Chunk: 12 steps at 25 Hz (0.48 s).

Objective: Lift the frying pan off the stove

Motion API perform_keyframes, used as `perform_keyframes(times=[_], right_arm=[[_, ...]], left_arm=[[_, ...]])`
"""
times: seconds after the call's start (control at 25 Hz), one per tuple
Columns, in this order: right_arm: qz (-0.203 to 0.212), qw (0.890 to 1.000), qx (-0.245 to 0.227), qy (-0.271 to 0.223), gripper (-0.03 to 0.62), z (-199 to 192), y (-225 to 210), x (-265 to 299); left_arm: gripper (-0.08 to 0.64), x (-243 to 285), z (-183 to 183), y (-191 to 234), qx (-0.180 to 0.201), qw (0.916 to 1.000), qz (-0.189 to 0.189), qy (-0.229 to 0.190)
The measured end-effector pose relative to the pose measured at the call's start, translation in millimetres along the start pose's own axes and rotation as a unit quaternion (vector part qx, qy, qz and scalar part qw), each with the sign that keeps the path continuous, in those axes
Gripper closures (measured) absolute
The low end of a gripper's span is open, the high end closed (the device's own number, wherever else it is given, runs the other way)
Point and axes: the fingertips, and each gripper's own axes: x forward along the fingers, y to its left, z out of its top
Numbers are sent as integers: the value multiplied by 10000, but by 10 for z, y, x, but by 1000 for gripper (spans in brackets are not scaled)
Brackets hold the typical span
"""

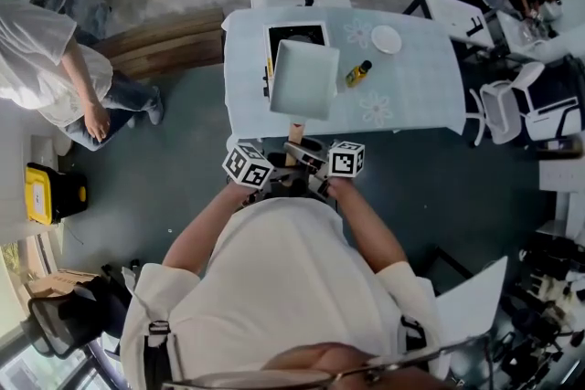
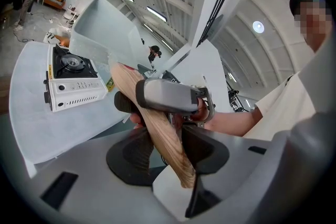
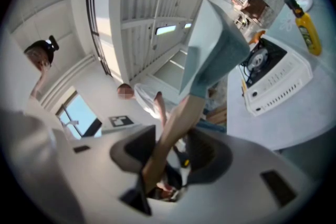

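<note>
A square, pale grey frying pan [image 1: 303, 78] hangs tilted in the air above the white portable gas stove [image 1: 297, 34] on the table. Its wooden handle [image 1: 294, 136] points back toward me. My left gripper [image 1: 271, 179] and right gripper [image 1: 322, 167] sit side by side on it, both shut on the handle. In the left gripper view the handle [image 2: 157, 128] runs slantwise between the jaws of the left gripper [image 2: 164, 140], with the stove [image 2: 73, 78] bare below. In the right gripper view the handle [image 3: 170, 134] rises from the right gripper [image 3: 170, 150] to the pan [image 3: 215, 55], which is clear of the stove [image 3: 274, 78].
The table [image 1: 420, 91] carries a white plate [image 1: 386, 39] and a yellow bottle [image 1: 357, 73] right of the stove. A person [image 1: 55, 68] stands at the left. Office chairs [image 1: 512, 110] stand at the right, a yellow box [image 1: 41, 194] on the floor at the left.
</note>
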Motion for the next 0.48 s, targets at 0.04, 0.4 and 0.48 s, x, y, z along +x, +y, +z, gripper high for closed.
perform_keyframes(times=[0.04, 0.4, 0.48], right_arm=[[13, 10000, -2, -5, 399, 4, 6, 4], [39, 10000, -36, 16, 399, 26, 34, 2], [-22, 10000, -32, 39, 399, 27, -10, -11]], left_arm=[[367, -2, 0, 2, -1, 10000, 5, -5], [367, -12, 25, -17, -19, 10000, 28, -22], [367, -1, 35, 0, -17, 10000, 37, -24]])
